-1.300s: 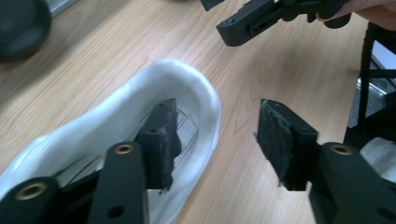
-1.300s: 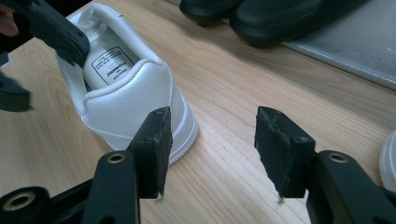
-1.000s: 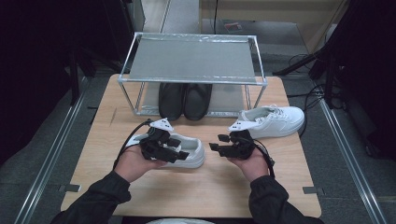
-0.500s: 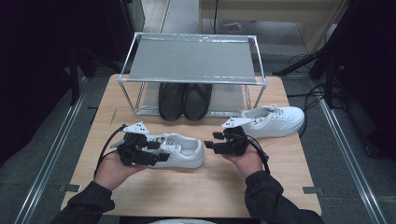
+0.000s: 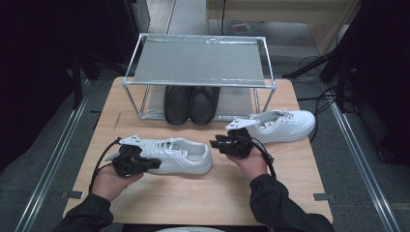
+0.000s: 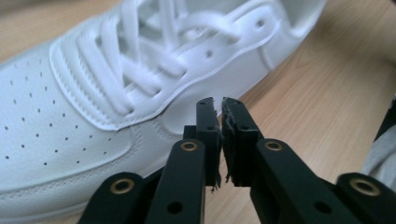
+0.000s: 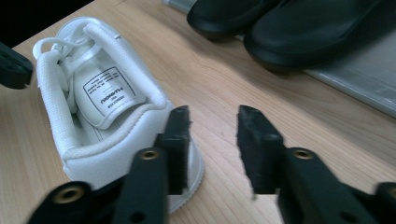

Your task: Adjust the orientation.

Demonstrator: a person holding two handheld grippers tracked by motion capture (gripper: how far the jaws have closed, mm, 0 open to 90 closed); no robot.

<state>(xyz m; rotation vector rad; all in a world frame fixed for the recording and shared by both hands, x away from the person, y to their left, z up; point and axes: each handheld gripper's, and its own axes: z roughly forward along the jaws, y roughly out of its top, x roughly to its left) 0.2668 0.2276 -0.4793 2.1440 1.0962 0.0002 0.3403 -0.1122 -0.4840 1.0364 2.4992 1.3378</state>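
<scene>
A white sneaker [image 5: 181,154] lies on the wooden table [image 5: 193,203], toe to the left, between my two grippers. My left gripper [image 5: 153,163] sits at the sneaker's toe-side flank; in the left gripper view its jaws [image 6: 218,103] have just been closing and now stand shut with nothing between them, right beside the laced upper [image 6: 93,93]. My right gripper [image 5: 215,144] points at the heel. In the right gripper view its jaws [image 7: 214,116] have been closing but stand apart with only table between them, the heel [image 7: 102,93] just to their left.
A second white sneaker [image 5: 285,124] lies behind the right hand. A pair of black shoes [image 5: 191,104] stands under the metal rack [image 5: 198,60] at the back of the table. Bare wood lies in front of the sneaker.
My left hand has slid left and nearer to the person along the sneaker, and its jaws have gone from open to shut. The right gripper's jaws have narrowed; the right hand has barely moved.
</scene>
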